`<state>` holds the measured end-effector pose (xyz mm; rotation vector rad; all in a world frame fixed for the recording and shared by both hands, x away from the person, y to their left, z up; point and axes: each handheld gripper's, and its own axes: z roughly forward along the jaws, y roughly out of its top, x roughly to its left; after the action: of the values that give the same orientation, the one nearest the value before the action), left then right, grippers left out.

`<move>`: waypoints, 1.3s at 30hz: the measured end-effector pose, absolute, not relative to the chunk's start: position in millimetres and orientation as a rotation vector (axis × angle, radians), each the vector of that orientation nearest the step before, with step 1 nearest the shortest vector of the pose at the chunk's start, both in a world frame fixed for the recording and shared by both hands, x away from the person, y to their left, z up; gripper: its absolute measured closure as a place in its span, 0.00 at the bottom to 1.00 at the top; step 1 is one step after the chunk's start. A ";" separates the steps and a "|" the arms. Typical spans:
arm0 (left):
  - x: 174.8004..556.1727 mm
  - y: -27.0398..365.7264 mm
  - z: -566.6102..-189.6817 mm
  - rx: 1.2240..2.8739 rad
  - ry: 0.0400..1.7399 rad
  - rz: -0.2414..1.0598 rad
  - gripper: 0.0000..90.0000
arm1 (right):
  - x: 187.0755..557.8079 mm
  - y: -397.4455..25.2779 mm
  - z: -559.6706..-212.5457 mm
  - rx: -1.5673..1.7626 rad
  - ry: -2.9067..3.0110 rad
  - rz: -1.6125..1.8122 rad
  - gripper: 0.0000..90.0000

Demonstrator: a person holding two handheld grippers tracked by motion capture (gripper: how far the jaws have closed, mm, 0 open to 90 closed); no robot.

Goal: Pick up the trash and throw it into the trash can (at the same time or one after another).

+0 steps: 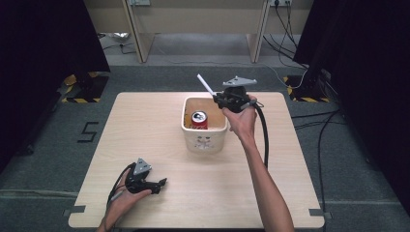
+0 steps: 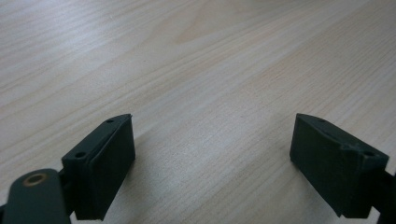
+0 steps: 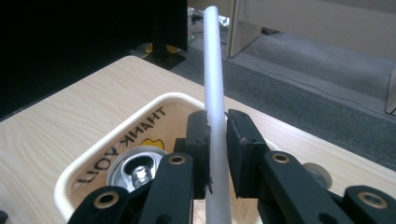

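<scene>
Straw (image 3: 214, 84) is pinched between the jaws of the right tool (image 1: 223, 100), slanting toward the upper left over the tub (image 1: 189, 126). Can (image 1: 199, 119) sits just below-left. Left tool (image 1: 159, 183) is spread, far off.

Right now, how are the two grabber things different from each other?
The right hand-held gripper is shut on a white straw, while the left hand-held gripper is open and holds nothing. The right one is raised over the cream bucket with the red can inside; the left one sits low by the wooden table near its front edge. Both are black, with two jaws, a trailing cable and a grey plate on top.
</scene>
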<state>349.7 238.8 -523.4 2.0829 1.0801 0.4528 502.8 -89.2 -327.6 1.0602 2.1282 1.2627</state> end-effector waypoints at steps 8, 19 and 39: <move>349.7 238.8 -523.4 2.082 1.080 0.451 0.15 | 522.1 -66.6 -334.4 1.064 2.153 1.263 0.88; 349.6 238.6 -523.6 2.078 1.082 0.452 0.15 | 543.1 -48.2 -345.9 1.078 2.175 1.267 0.88; 349.7 238.8 -523.4 2.082 1.080 0.451 0.15 | 548.5 -41.7 -365.1 1.100 2.234 1.228 0.87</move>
<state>349.7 238.8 -523.4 2.0820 1.0801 0.4515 548.5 -41.7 -365.1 1.1004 2.2343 1.2280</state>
